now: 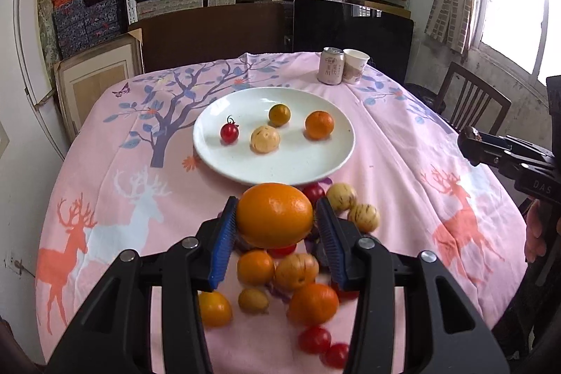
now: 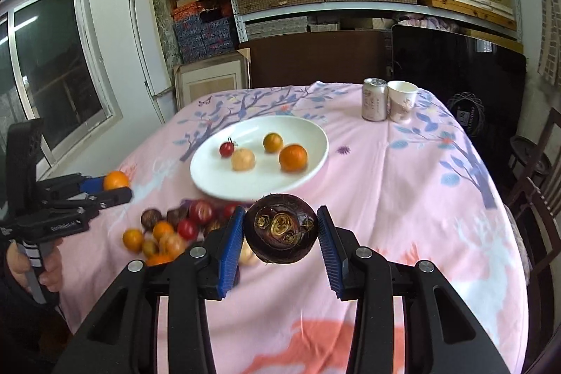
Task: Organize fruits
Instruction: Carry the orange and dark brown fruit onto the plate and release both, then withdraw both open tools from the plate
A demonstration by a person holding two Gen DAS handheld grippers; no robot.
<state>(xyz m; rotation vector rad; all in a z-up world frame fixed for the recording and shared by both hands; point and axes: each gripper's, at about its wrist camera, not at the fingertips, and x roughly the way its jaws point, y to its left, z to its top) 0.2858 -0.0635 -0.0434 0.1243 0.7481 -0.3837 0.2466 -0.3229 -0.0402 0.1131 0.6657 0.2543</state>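
My left gripper (image 1: 275, 223) is shut on a large orange (image 1: 274, 214), held above a heap of loose fruit (image 1: 280, 279) on the pink cloth. My right gripper (image 2: 280, 233) is shut on a dark purple-brown round fruit (image 2: 281, 228), lifted over the cloth just in front of the white plate (image 2: 207, 174). That plate (image 1: 280, 169) holds a cherry tomato (image 1: 229, 133), a pale yellow fruit (image 1: 265, 138), a greenish-orange fruit (image 1: 279, 115) and a small orange (image 1: 319, 124). From the right wrist view the left gripper (image 2: 112, 188) shows at far left with its orange (image 2: 115, 180).
A drink can (image 1: 331, 65) and a paper cup (image 1: 355, 65) stand at the table's far side. The round table with the pink deer-print cloth (image 1: 105, 198) drops off on all sides. A wooden chair (image 1: 473, 104) stands at right. Shelves of boxes fill the back wall.
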